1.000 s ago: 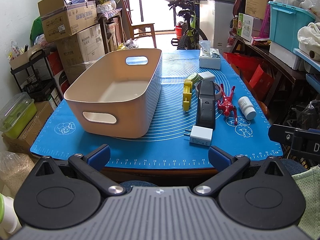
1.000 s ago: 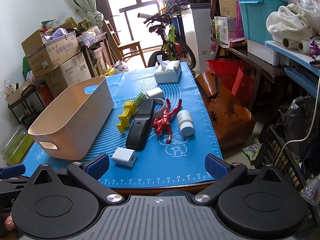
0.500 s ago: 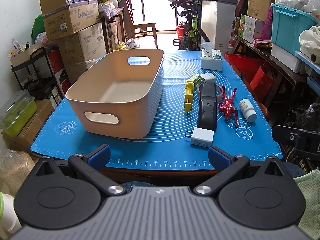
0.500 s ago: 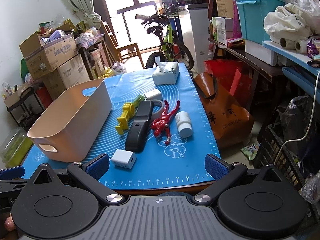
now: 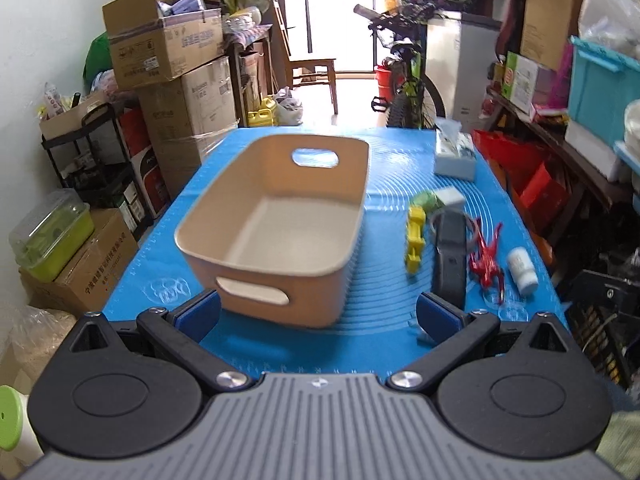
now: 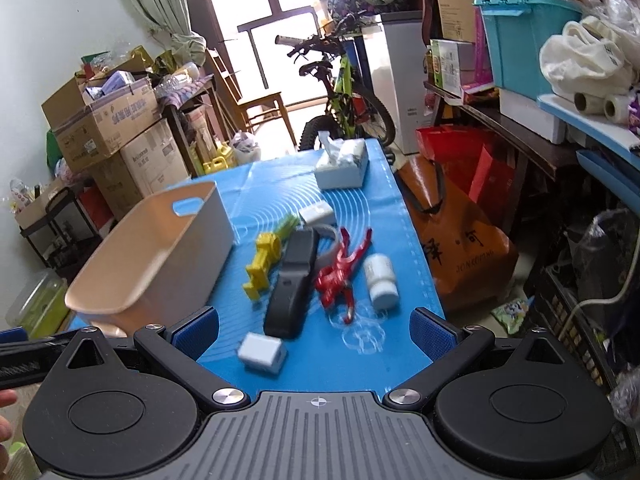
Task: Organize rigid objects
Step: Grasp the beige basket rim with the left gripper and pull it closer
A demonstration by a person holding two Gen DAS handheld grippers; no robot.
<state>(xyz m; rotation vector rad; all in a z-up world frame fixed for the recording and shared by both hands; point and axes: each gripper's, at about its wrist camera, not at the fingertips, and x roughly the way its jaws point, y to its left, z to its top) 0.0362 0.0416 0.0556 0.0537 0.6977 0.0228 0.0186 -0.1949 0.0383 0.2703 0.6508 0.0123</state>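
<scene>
Above: both tools [image 5: 318,312] [image 6: 314,330] agape, empty.

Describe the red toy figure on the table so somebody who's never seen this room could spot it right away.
Find the blue mat with the beige bin on it. Right of the bin lies a row of small items; the red figure sprawls between the black device and the white bottle, the only red, limbed thing there.

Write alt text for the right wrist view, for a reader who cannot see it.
The open right gripper hovers over a blue mat above a white charger, with a black remote, yellow toy, red figure and white bottle beyond. A beige bin sits left.
</scene>
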